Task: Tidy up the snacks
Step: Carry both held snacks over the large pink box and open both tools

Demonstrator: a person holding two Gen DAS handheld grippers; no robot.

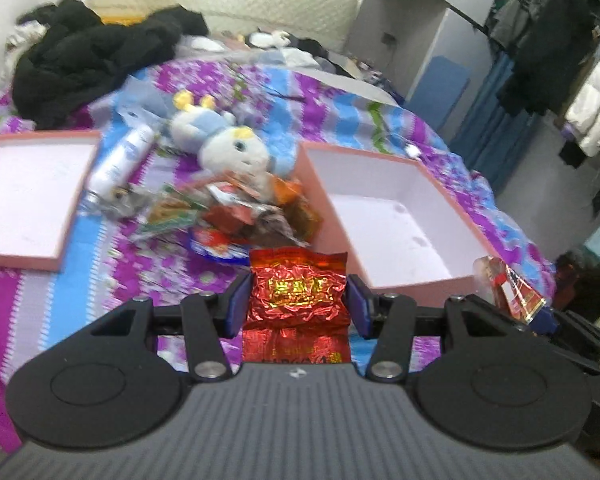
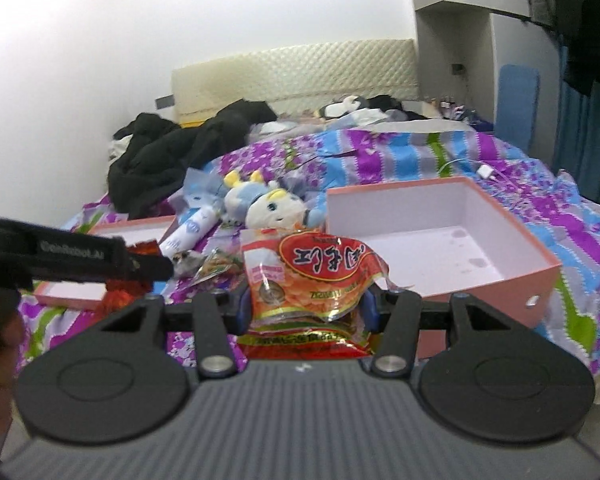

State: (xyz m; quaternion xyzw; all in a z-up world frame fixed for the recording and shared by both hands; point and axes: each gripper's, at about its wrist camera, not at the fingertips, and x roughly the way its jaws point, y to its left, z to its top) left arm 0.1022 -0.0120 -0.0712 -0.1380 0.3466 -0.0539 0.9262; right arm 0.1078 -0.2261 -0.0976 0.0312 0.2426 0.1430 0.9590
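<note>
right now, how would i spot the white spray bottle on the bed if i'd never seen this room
Start at the bed with the purple and blue floral cover. Between the shallow pink lid and the deep pink box lies a snack pile; just beyond its lid-side edge, beside the plush toy, is the spray bottle. It is the only long white cylinder there, lying on its side.

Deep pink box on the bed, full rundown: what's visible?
The deep pink box is open-topped, looks like cardboard: salmon-pink outside, white inside, upright on the purple floral bedspread. It holds no snacks; a few faint stains mark its floor. A small pale tab shows on one outer wall. The snack pile lies against its near-left wall. Neither tool touches it.
</note>
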